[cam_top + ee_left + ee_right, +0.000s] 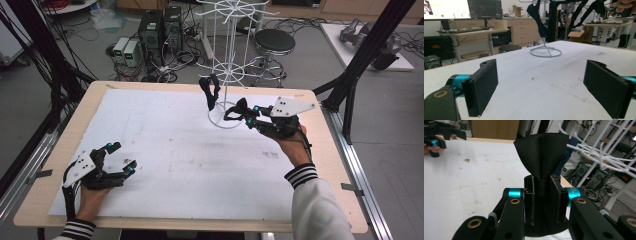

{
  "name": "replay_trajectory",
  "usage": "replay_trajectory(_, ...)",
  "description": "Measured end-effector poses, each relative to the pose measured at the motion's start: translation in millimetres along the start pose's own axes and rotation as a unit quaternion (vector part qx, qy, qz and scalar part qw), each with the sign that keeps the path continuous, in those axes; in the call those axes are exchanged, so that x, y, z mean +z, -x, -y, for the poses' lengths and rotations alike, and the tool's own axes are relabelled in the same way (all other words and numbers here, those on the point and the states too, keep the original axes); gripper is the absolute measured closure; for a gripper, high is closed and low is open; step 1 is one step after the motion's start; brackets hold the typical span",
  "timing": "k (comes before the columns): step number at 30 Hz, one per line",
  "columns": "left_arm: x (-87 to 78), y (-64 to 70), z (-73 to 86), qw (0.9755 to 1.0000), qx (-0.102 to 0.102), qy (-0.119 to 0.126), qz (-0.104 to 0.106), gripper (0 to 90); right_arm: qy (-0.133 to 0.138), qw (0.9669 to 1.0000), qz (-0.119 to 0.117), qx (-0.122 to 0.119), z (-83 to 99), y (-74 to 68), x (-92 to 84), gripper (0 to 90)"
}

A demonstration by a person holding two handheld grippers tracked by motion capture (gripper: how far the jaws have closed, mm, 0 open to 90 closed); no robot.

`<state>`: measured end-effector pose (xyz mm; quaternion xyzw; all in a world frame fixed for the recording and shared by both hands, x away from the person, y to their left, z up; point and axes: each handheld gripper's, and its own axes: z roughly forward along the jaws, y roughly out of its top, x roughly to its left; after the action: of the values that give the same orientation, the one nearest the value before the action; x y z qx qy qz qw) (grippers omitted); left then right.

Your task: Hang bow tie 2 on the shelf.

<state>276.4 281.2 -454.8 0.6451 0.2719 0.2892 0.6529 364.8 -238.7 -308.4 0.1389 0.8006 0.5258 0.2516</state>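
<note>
A: What's the right gripper [541, 202] got?

B: A black cloth strap [541, 157]. Jaws are squeezed tight on it, w/ the cloth fanning out above the pads. It's held up in the air, right next to the white wire rack [225, 70] at the far side of the table [165, 145].

A: And the other black thing on the rack?

B: That's a second dark strap [210, 90]. It's already hanging from the lower ring of hooks.

A: So the job looks like hanging this one too?

B: Prob. yes, that's my guess.

A: What could go bad?

B: The hooks are thin and close together. If the strap has no open loop facing a hook, it'll just slide off and drop. Can't tell from here if there's a loop, the jaws hide the middle.

A: Anything else?

B: The rack looks light. A bump from the gripper could push it, or shake the hanging strap off its hook.

A: And the left gripper [117, 159]?

B: Jaws are wide apart, nothing between them. It sits low, near the left front edge of the table, well apart from the rack. Too far to hold the rack steady.
</note>
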Motion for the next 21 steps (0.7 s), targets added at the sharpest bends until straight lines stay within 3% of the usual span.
replay_trajectory(10, 0.0, 0.0, 0.0, 1.0000, 0.000, 0.000, 0.000, 12.9, 0.026, 0.9991, 0.033, 0.010, -10.2, 10.0, -5.1, 76.2)
replay_trajectory(21, 0.1, -0.2, -0.1, 1.0000, 0.000, -0.002, 0.002, 12.9, 0.025, 0.9984, 0.048, 0.016, -15.4, 19.9, -4.7, 76.2)
